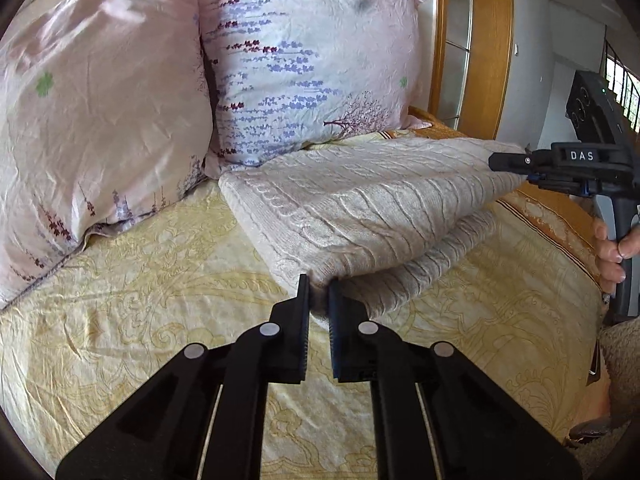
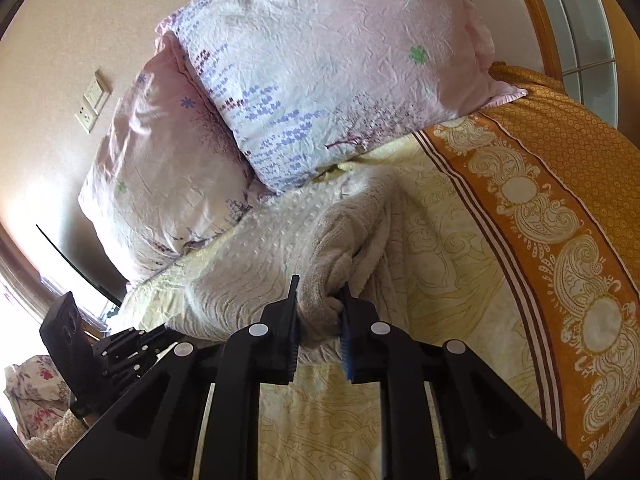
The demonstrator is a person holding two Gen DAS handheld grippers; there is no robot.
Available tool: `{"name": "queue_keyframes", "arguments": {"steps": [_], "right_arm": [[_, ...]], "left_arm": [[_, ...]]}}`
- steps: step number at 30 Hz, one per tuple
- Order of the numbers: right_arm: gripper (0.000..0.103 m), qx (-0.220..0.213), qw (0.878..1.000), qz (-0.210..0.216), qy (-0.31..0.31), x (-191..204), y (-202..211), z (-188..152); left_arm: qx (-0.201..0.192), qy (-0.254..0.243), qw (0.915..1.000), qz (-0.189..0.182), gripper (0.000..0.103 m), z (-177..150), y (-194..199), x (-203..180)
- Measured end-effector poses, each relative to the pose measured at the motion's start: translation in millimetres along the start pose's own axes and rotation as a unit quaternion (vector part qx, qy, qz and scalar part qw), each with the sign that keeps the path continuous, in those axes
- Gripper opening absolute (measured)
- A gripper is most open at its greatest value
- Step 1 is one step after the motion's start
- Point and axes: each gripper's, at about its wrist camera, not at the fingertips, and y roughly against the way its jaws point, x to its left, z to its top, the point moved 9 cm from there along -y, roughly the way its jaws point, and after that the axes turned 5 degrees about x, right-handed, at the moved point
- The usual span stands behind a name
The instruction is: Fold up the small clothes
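Note:
A cream cable-knit sweater point(image 1: 360, 208) lies on the yellow patterned bedspread point(image 1: 140, 300), its top layer lifted and stretched over the lower layer. My left gripper point(image 1: 319, 294) is shut on the sweater's near corner. My right gripper point(image 1: 496, 162) shows at the far right of the left wrist view, pinching the sweater's other corner. In the right wrist view the right gripper point(image 2: 318, 300) is shut on a bunched fold of the sweater point(image 2: 280, 264). The left gripper point(image 2: 136, 340) shows at the lower left there, against the sweater's edge.
Two pink floral pillows point(image 1: 100, 120) point(image 1: 304, 60) lean at the head of the bed, right behind the sweater. An orange border point(image 2: 560, 200) runs along the bedspread's side. A wooden frame point(image 1: 488, 40) stands behind. A wall switch panel point(image 2: 93, 100) is visible.

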Motion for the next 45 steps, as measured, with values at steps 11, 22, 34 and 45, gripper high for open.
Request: {"name": "queue_keyframes", "arguments": {"steps": [11,22,34,45], "right_arm": [[0.017,0.058,0.997,-0.033,-0.033,-31,-26,-26],[0.083,0.024,0.996,0.038,-0.083,-30,0,27],[0.083,0.130,0.983,0.016,-0.132,-45,-75,39],[0.070,0.144,0.975,0.080,-0.150,-42,-93,32]], "left_arm": [[0.055,-0.003,0.9982,-0.024,0.007,-26,-13,-5],[-0.021,0.105,0.9888,-0.104,0.082,22,36,33],[0.081,0.188,0.9780,-0.038,0.093,58,-59,56],[0.099,0.143,0.9842,0.031,0.093,80,-84,44]]}}
